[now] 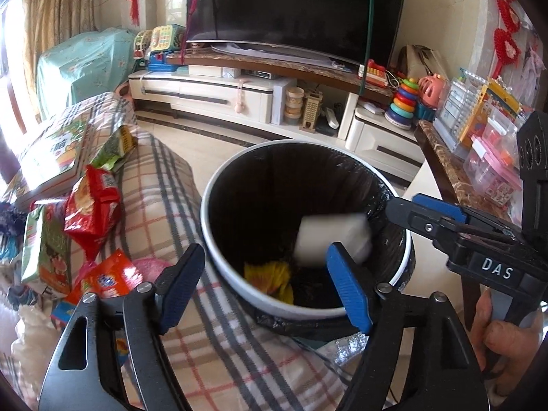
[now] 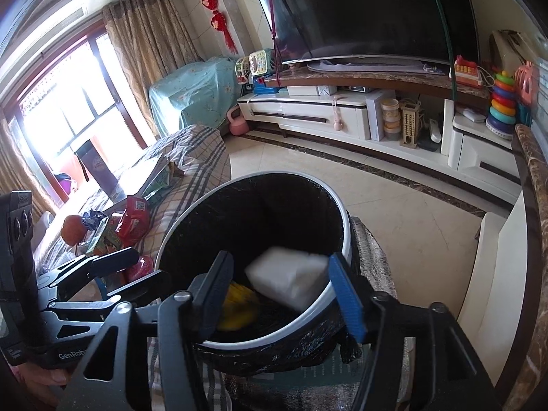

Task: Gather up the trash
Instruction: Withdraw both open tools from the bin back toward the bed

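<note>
Left gripper angled downward, jaws apart, nothing pressed between pads. Right gripper likewise tilted down, jaws apart, gripping nothing.

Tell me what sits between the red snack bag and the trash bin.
Only plaid blanket lies between the red snack bag and the trash bin, with no other item on that stretch. The left wrist view shows it best.

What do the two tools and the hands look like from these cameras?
Both are black metal scissor-linkage frames with silver pivot bolts and ribbed blue finger pads. The right tool carries white "DAS" lettering; the left tool reads "GenRob". The bare hand wears no glove or visible sleeve.
</note>
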Demonstrator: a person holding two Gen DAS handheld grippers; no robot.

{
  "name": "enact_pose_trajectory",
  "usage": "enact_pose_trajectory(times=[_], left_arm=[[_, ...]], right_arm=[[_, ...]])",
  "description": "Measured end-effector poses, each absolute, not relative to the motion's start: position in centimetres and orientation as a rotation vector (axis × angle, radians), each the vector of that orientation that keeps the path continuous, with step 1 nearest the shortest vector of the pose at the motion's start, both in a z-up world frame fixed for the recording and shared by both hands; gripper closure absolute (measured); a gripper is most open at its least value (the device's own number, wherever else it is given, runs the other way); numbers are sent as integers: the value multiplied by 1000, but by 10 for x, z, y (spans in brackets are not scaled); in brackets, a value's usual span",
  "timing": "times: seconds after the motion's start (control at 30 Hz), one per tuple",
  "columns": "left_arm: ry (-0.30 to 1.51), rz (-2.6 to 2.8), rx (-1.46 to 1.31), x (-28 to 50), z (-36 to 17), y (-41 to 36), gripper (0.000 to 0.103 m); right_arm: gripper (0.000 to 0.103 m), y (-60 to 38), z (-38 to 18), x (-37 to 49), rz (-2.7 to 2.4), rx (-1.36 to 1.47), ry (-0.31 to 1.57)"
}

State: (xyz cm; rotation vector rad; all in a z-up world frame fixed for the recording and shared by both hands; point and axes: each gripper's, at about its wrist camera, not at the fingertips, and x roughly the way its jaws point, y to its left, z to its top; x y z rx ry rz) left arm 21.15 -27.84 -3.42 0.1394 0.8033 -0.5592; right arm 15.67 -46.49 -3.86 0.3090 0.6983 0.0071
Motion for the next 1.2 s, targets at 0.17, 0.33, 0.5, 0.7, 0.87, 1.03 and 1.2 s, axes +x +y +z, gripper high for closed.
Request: enact_pose_trajectory(times=[0.17, 0.33, 0.5, 0.7, 0.87, 1.03, 1.2], left_arm=[[807, -532, 98, 202, -35, -256, 23], [803, -515, 61, 185, -33, -233, 21], [803, -513, 27, 169, -31, -213, 20], [808, -493, -2, 152, -35, -187, 20], [821, -459, -27, 139, -41, -161, 20], [822, -410, -54, 129, -44, -132, 20], [824, -342, -74, 120, -53, -102, 20]], right_arm=[[16, -459, -35, 146, 21, 339, 673], [8, -445, -33, 136, 41, 362, 658], [8, -429, -35, 129, 60, 372, 671], [8, -410, -36, 120, 84, 372, 681], [7, -393, -38, 116, 101, 362, 693], [7, -374, -41, 116, 134, 349, 706], [7, -353, -44, 118, 171, 333, 716]])
